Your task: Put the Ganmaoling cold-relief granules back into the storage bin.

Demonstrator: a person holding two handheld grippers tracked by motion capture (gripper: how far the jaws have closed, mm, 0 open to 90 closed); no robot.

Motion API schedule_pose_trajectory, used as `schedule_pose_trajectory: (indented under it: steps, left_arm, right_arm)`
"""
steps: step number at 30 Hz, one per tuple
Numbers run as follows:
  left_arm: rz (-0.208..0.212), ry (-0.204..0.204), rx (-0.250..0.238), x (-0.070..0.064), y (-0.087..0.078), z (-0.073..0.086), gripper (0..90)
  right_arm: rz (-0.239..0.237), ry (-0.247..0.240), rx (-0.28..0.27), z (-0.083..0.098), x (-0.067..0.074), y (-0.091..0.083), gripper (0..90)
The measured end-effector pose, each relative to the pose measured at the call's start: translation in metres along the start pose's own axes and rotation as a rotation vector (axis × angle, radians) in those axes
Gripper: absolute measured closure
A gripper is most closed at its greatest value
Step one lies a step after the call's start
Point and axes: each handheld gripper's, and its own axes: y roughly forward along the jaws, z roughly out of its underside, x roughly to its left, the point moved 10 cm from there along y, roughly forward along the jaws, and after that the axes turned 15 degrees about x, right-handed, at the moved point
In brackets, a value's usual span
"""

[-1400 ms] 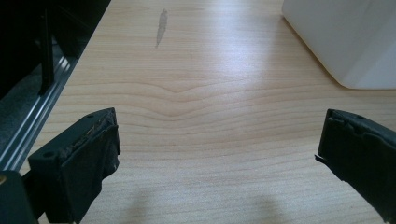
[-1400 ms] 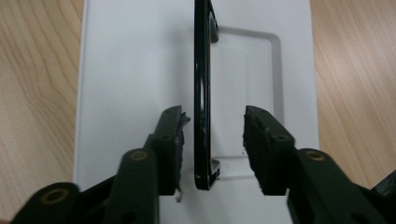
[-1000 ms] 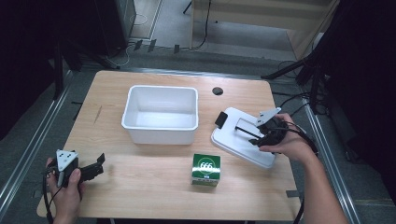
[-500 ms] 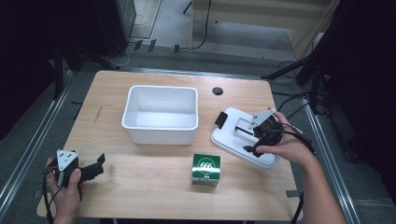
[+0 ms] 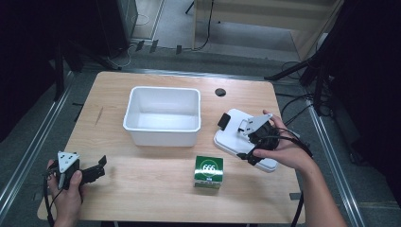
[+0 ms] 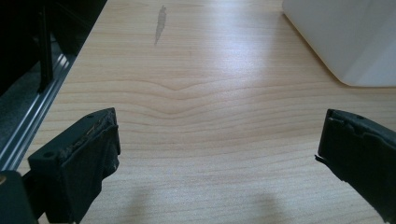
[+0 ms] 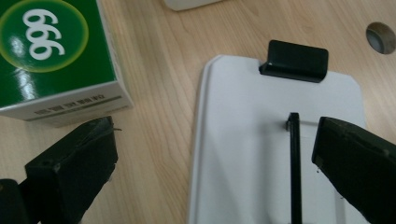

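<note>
At the table's near left corner, the left gripper (image 5: 94, 169) is resting in the person's left hand (image 5: 66, 189), its black jaws standing wide apart over bare pale wooden tabletop (image 6: 196, 112), nothing between them. A broad strip of open wood is lying between it and the white rectangular plastic tub (image 5: 163, 115), which is sitting mid-table with smooth, rounded walls. Right of the tub's near corner, the green and white cardboard box (image 5: 208, 172) is standing alone near the front edge, showing "666" in white inside a lighter green circle. Further right, the flat white plastic lid with a black clip (image 5: 236, 139) is lying near the table's right edge. The right gripper (image 5: 253, 142) is hovering over it; its jaws have just been opening and are standing wide, gripping nothing.
</note>
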Motion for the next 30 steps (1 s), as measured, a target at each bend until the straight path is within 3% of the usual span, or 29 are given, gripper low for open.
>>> schedule_pose_trajectory:
  steps: [9, 16, 26, 30]
  left_arm:
    - [0.001, 0.0, 0.004, 0.0, 0.0, 0.0, 0.0]
    - [-0.002, 0.0, 0.001, 0.0, 0.0, 0.0, 0.0]
    - [0.002, -0.001, 0.002, 0.0, 0.0, 0.0, 0.0]
    - [0.001, -0.001, 0.001, 0.0, 0.0, 0.0, 0.0]
  right_arm:
    - [-0.022, -0.057, 0.003, -0.017, 0.023, 0.001, 0.2]
    - [-0.029, -0.09, 0.007, -0.023, 0.034, 0.005, 0.2]
    - [-0.073, -0.121, 0.009, -0.028, 0.052, 0.015, 0.2]
    - [-0.089, -0.154, 0.013, -0.03, 0.061, 0.021, 0.2]
